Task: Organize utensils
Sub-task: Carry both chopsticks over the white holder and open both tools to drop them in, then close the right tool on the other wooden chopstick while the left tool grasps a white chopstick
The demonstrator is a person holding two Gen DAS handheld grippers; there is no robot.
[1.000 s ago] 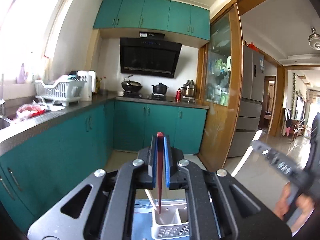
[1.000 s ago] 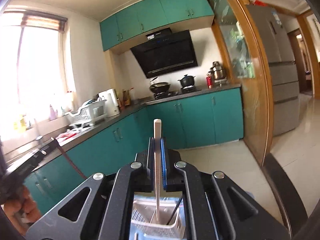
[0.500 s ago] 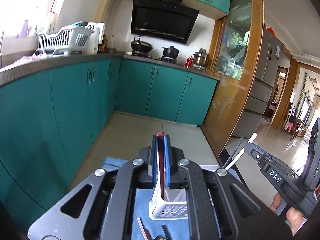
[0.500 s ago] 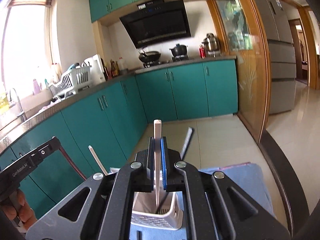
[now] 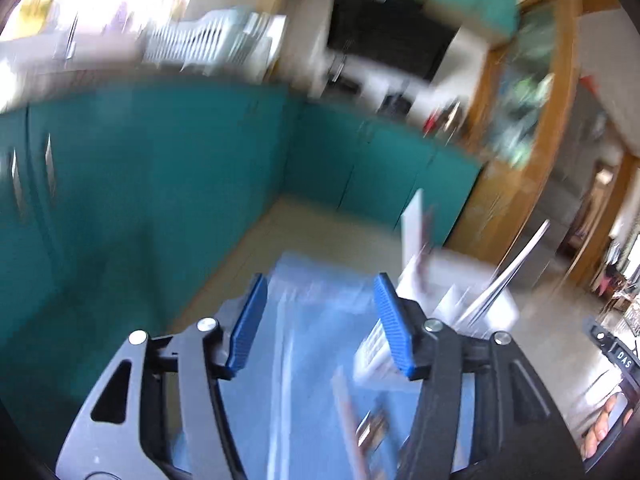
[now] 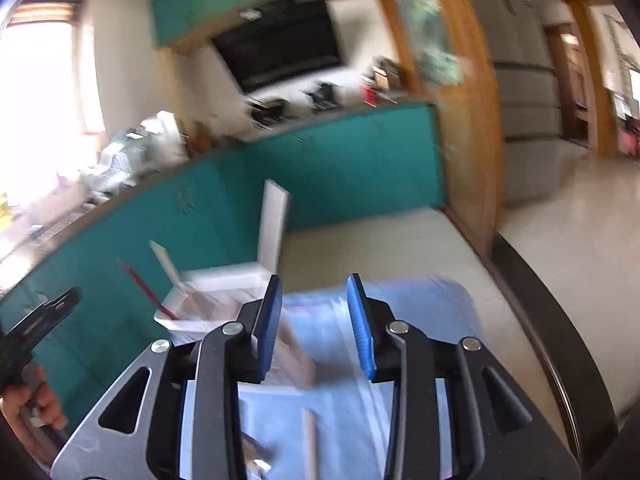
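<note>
Both views are motion-blurred. My left gripper [image 5: 320, 326] is open and empty above the blue cloth [image 5: 304, 360]. The white utensil basket [image 5: 452, 300] stands to its right, holding a white utensil [image 5: 412, 228] and a pale stick [image 5: 516, 264]. My right gripper [image 6: 316, 328] is open and empty. In its view the basket [image 6: 216, 292] stands to the left, with a white utensil [image 6: 272, 228], a second white one [image 6: 166, 260] and a red chopstick [image 6: 146, 290] leaning in it. Loose utensils [image 5: 368, 428] lie on the cloth, also in the right wrist view [image 6: 308, 440].
Teal kitchen cabinets [image 5: 160, 184] run along the left and back. A wooden door frame [image 6: 472, 140] and a fridge [image 6: 524, 80] stand at the right. The table's dark edge [image 6: 560, 328] curves at the right. The left gripper's handle [image 6: 36, 328] shows at far left.
Both grippers have opened and let go of their utensils, which now stand in the basket. Both have swung aside: the basket lies right of the left gripper and left of the right one.
</note>
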